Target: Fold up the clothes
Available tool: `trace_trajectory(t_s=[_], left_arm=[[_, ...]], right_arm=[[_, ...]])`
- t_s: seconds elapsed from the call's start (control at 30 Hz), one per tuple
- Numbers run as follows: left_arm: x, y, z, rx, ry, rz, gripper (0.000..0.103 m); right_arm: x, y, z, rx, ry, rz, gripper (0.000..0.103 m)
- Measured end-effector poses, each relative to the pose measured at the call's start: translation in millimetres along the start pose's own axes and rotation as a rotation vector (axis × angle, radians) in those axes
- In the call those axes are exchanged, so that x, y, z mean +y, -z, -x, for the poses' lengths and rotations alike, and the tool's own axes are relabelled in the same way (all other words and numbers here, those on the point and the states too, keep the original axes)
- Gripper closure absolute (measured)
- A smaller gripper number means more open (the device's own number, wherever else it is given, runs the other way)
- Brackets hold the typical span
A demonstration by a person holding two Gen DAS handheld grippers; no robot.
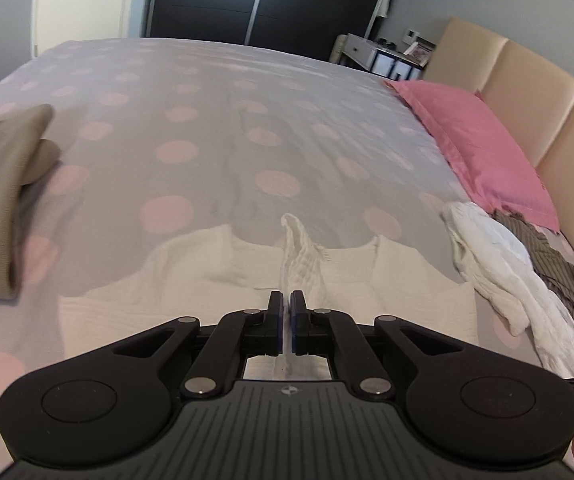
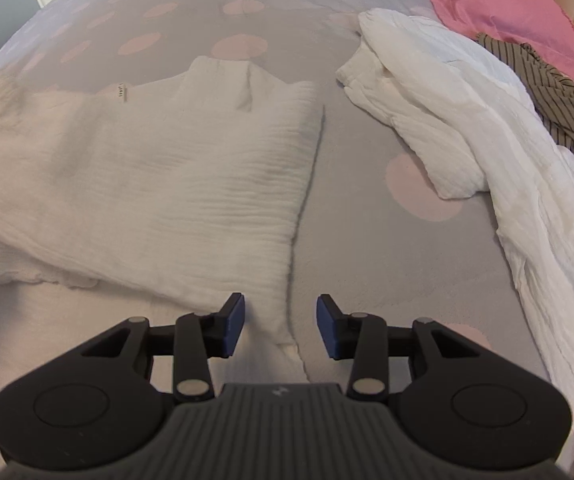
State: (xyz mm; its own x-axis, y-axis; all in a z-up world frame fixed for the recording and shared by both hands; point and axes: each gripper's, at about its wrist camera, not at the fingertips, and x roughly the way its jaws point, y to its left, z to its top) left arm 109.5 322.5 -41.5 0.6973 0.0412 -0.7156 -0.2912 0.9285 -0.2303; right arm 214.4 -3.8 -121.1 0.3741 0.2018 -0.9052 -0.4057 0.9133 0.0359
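The left gripper (image 1: 286,304) pinches a ridge of the cream top (image 2: 147,184) lying on the bed (image 1: 207,120), the right gripper (image 2: 280,326) spread over its edge; a thin pinch could slip.

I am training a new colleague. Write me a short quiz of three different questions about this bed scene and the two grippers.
1. True or false: the left gripper is shut on a pinch of the cream garment.
2. Multiple choice: how do the jaws of the right gripper stand? A) shut on the white crumpled garment; B) open above the cream garment's edge; C) shut on the pink pillow.
3. Fill in: the striped garment lies between the white crumpled garment and the ______.

Key: 1 true; 2 B; 3 pink pillow.
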Motion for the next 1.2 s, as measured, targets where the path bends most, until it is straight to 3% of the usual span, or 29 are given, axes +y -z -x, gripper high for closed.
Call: trace_trajectory(t_s=[0.27,0.37,0.53,0.7,0.73,0.77,0.87,0.97,1.1,1.2], left_arm=[[24.0,28.1,-18.6,0.155,-0.113,-0.032,0.102],[29.4,44.6,-30.7,0.212,-0.138,-0.05,0.101],[36.2,57.0,-39.2,0.249,-0.135,-0.063,0.1],[46.4,53.8,-32.0,0.252,-0.158,-0.062,0.089],[48.9,53.1,-28.7,0.25,-0.16,-0.06,0.088],[51.4,52.2,-25.0,0.247,-0.162,-0.058,0.088],[59.4,50.6,-11.6,0.237,-0.166,-0.053,0.088],[67.7,50.4,4.3,0.227,-0.169,-0.052,0.088],[77.1,57.4,22.2,0.228,-0.173,-0.064,0.088],[82.8,64.9,34.3,0.233,-0.187,-0.079,0.083]], right_arm=[[-0.4,-1.3,-3.1,0.005,0.014,-0.023,0.067],[-3.1,-0.2,-5.0,0.032,0.057,-0.034,0.075],[-20.0,-2.5,-0.2,0.011,-0.043,-0.161,0.073],[-21.3,-1.7,-7.0,0.061,-0.12,-0.211,0.068],[-19.9,-0.7,-8.6,0.068,-0.11,-0.207,0.074],[-18.5,0.1,-9.6,0.071,-0.1,-0.199,0.087],[-16.4,0.9,-7.8,0.05,-0.043,-0.184,0.1],[-19.2,-1.4,-2.3,0.002,0.058,-0.165,0.101],[-24.6,-0.3,-6.3,0.012,0.036,-0.169,0.1],[-21.3,2.6,-7.9,0.026,0.031,-0.149,0.093]])
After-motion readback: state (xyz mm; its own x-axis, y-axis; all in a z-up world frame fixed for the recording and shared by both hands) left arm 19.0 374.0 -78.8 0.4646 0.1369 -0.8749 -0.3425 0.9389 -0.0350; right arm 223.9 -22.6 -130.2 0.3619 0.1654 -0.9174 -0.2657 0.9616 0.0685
